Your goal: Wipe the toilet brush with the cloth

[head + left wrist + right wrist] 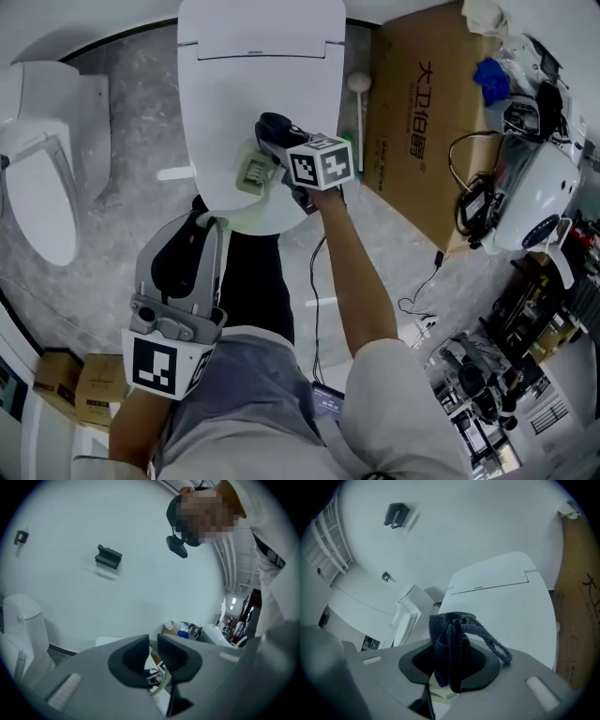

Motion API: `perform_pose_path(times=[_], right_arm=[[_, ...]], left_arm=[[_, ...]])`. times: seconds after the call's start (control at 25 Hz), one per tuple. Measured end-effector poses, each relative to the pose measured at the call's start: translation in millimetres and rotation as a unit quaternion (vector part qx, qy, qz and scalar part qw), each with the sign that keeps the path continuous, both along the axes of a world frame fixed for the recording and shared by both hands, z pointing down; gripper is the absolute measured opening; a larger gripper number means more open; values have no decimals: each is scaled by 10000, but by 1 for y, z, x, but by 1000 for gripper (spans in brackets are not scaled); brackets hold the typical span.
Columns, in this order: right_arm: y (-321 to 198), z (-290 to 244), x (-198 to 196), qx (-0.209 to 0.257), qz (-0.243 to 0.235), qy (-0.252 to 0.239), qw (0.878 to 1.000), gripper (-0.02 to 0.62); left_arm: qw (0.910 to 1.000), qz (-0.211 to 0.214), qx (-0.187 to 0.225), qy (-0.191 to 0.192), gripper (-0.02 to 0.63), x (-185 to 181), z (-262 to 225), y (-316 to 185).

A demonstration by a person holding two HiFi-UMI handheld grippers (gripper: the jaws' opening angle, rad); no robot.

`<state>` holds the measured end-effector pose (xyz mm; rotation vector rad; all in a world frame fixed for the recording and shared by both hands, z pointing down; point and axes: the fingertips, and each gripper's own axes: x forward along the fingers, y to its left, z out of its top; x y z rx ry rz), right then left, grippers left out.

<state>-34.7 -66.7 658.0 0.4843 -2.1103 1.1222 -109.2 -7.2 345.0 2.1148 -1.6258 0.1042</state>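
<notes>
The toilet brush has a pale green head [251,172] and a thin green handle that curves down to my left gripper [210,223]. That gripper is shut on the handle; in the left gripper view a green strip [165,682] runs between the nearly closed jaws of the left gripper [153,656]. My right gripper [274,141] is shut on a dark blue cloth [273,126], right beside the brush head, over the closed toilet lid. In the right gripper view the cloth [451,648] bunches out of the right gripper [450,667], with a bit of green brush [440,692] below.
A white toilet [262,56] with its lid down stands ahead, and a second toilet [42,159] at left. A cardboard box [422,122] and a white stick with a round head [359,86] stand to the right. Cables and equipment [530,202] crowd the far right. Small boxes [80,384] lie lower left.
</notes>
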Motion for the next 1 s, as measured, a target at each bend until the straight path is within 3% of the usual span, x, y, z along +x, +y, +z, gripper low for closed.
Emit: perform_pose_path(times=[0.44, 1.0], right_arm=[[4, -19, -39, 41, -1507, -325, 9880, 110], [32, -26, -75, -91, -2856, -421, 9574, 110]], left_arm=[[9998, -202, 7, -14, 0, -1, -2, -2], [9994, -325, 28, -86, 0, -2, -3, -1]])
